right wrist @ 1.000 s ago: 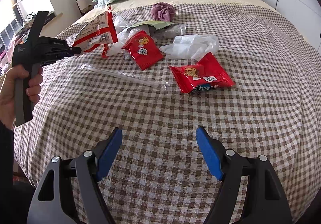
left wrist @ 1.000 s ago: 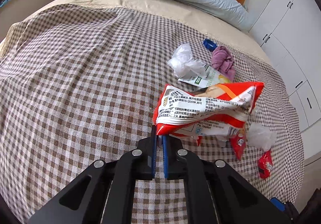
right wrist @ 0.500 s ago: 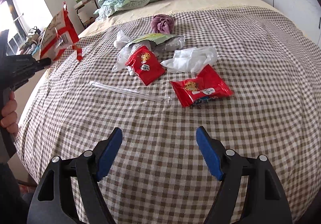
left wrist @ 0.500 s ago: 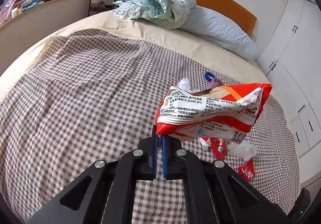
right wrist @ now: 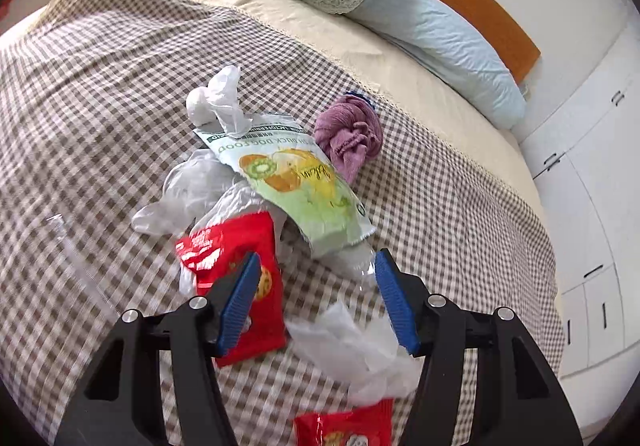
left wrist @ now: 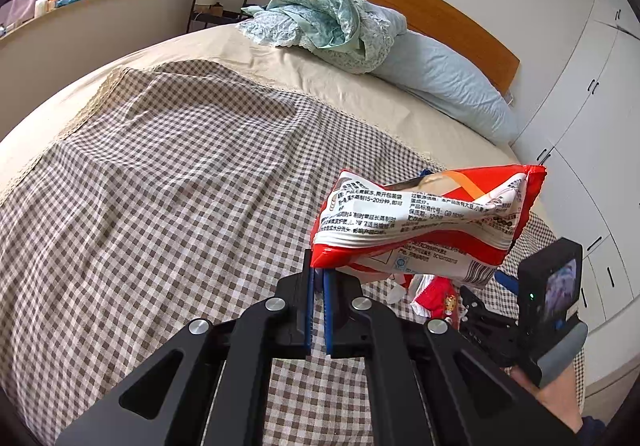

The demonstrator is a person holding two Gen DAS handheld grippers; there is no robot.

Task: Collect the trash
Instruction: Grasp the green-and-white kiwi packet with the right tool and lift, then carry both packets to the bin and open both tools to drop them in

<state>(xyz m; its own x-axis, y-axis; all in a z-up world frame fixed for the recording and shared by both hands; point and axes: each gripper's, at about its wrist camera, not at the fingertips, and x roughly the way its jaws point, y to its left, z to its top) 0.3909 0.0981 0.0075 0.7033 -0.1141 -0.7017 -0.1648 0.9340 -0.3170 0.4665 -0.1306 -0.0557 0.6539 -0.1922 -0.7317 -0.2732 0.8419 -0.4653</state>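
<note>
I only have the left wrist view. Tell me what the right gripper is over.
Observer: The right gripper is open above a red snack packet and crumpled clear plastic on the checked blanket.
Operator: List what else is in that pile.
Observer: A green fruit-print pouch, with a knotted white bag at its far end.
Operator: Report anything that isn't trash.
Observer: A purple cloth lies bunched just right of the pouch.
Operator: Say whether more red packets remain.
Observer: One more red packet, at the bottom edge of the right wrist view.
</note>
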